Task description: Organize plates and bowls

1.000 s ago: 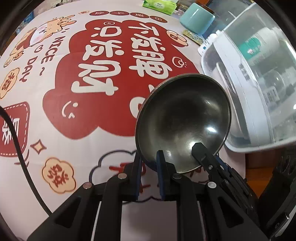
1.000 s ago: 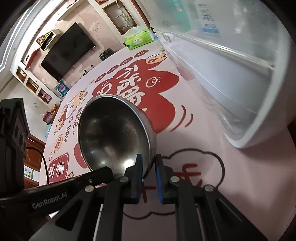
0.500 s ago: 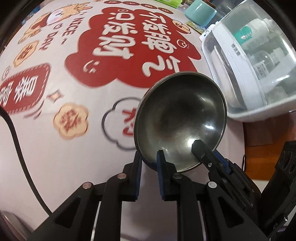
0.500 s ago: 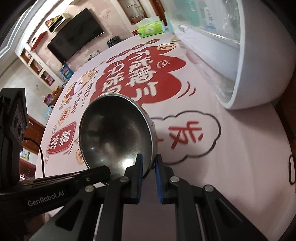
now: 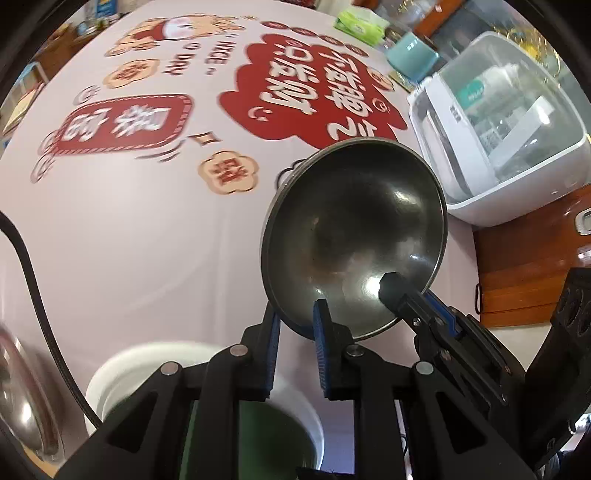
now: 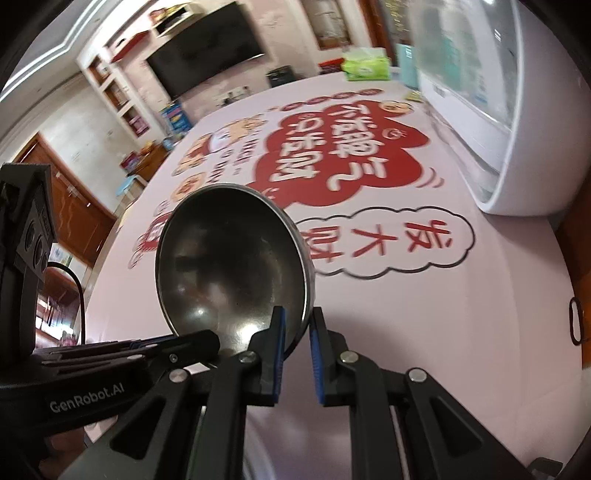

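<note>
A steel bowl (image 5: pixel 354 236) is held tilted above the table, and both grippers pinch its near rim. My left gripper (image 5: pixel 295 314) is shut on the rim at the left; my right gripper (image 6: pixel 297 321) is shut on the rim at the right. In the left wrist view the right gripper's fingers (image 5: pixel 399 291) reach into the bowl from the right. The bowl also shows in the right wrist view (image 6: pixel 232 262). Below the left gripper sits a white bowl with a dark green inside (image 5: pixel 122 369). A steel dish (image 5: pixel 22 402) lies at the far left edge.
The table wears a pink cloth with red prints (image 5: pixel 147 229). A white dish cabinet with a clear lid (image 5: pixel 498 122) stands at the right, also in the right wrist view (image 6: pixel 517 110). A teal cup (image 5: pixel 410 51) and green tissue pack (image 5: pixel 360 24) sit at the back.
Both grippers have carried the steel bowl back toward the near edge of the table, away from the cabinet. The white bowl and steel dish have come into view below.
</note>
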